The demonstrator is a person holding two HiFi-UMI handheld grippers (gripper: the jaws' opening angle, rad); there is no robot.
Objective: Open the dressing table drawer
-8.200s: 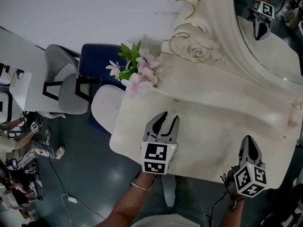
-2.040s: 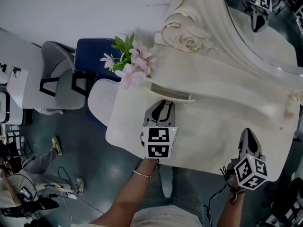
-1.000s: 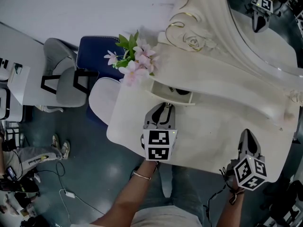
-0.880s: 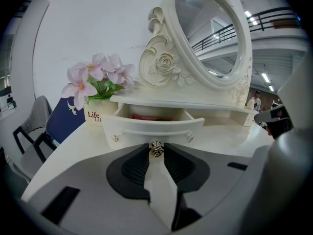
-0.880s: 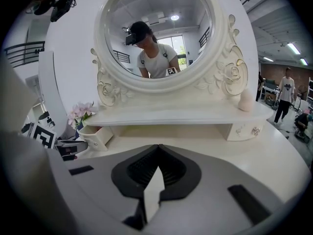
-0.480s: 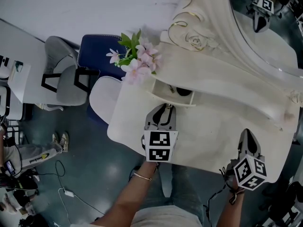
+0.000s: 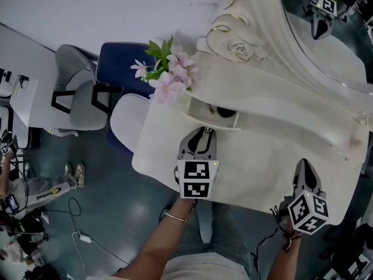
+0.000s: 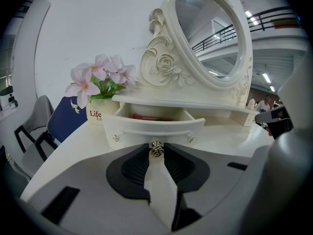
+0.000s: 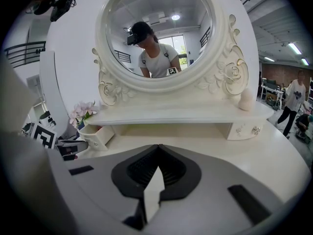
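The white dressing table point(image 7: 274, 156) has its left drawer point(image 7: 213, 114) pulled out from under the shelf. In the left gripper view the drawer front point(image 8: 151, 126) is straight ahead, and a red item point(image 8: 149, 117) lies inside. My left gripper point(image 7: 203, 132) is shut on the small metal knob point(image 8: 156, 149) at the middle of that front. My right gripper point(image 7: 304, 171) hovers over the table's front right, its jaws closed tip to tip on nothing. In the right gripper view the open drawer point(image 9: 95, 134) is at far left.
A pot of pink flowers point(image 7: 169, 77) stands at the table's left end beside the drawer. The oval mirror point(image 7: 326, 39) rises behind the shelf. A second, shut drawer point(image 9: 244, 129) sits at the right. Chairs point(image 7: 81, 101) stand left of the table.
The left gripper has shut on the knob and drawn the drawer out from the shelf toward me. Over the last second neither gripper nor the drawer has moved.
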